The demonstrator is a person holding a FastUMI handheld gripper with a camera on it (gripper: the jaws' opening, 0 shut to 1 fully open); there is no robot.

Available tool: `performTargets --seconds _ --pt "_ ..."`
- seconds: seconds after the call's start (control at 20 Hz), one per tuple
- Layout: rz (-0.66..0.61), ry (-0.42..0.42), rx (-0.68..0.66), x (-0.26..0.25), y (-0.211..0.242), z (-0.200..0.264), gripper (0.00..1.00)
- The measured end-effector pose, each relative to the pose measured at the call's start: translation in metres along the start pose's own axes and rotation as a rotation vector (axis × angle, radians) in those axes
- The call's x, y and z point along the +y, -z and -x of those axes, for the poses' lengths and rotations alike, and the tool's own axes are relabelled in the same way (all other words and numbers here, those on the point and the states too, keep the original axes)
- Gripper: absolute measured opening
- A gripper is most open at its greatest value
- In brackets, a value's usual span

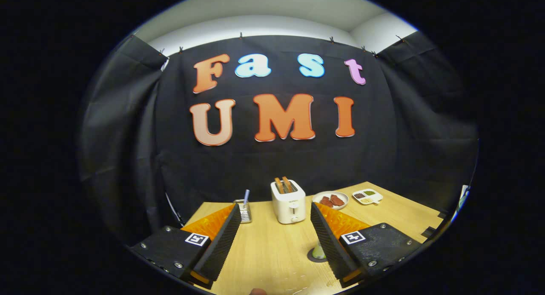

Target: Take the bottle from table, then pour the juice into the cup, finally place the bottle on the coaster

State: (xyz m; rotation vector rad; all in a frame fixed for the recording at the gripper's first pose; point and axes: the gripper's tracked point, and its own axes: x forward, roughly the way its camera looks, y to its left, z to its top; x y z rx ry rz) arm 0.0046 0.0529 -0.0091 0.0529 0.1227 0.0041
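Small pale-green thing [318, 251] upright on a dark round disc [312, 256], close against the inner face of the right finger and more than half hidden by it; too little visible to say whether bottle or cup, though the disc looks like the coaster. If the bottle, then already standing where the task sentence wants it; whether juice has gone into a cup, impossible to read from here. Jaws spread wide, holding nothing, bare desk [272, 248] in the gap between them, so neither pressing on nor closing round the green thing. Held low and level over the near part of the desk, pointing toward the back, probably to keep the whole row of things in sight. Beyond the fingertips, a white toaster [288, 203] with two slices standing up out of its slots, squarely ahead. Left of it, just past the left fingertip, a small metal container [244, 212] with a striped straw [246, 196] rising from it; possibly the cup, not certain. Right of the toaster, a round plate [322, 196] with reddish pieces on it, and further right a small white dish [367, 196] with dark and green fillings, both well apart from the disc and clear of any path to it.
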Motion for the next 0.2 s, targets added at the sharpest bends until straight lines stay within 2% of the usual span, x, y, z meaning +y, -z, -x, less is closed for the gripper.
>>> performTargets --seconds 0.2 --pt "0.013 -0.050 -0.069 0.026 -0.019 0.031 0.97"
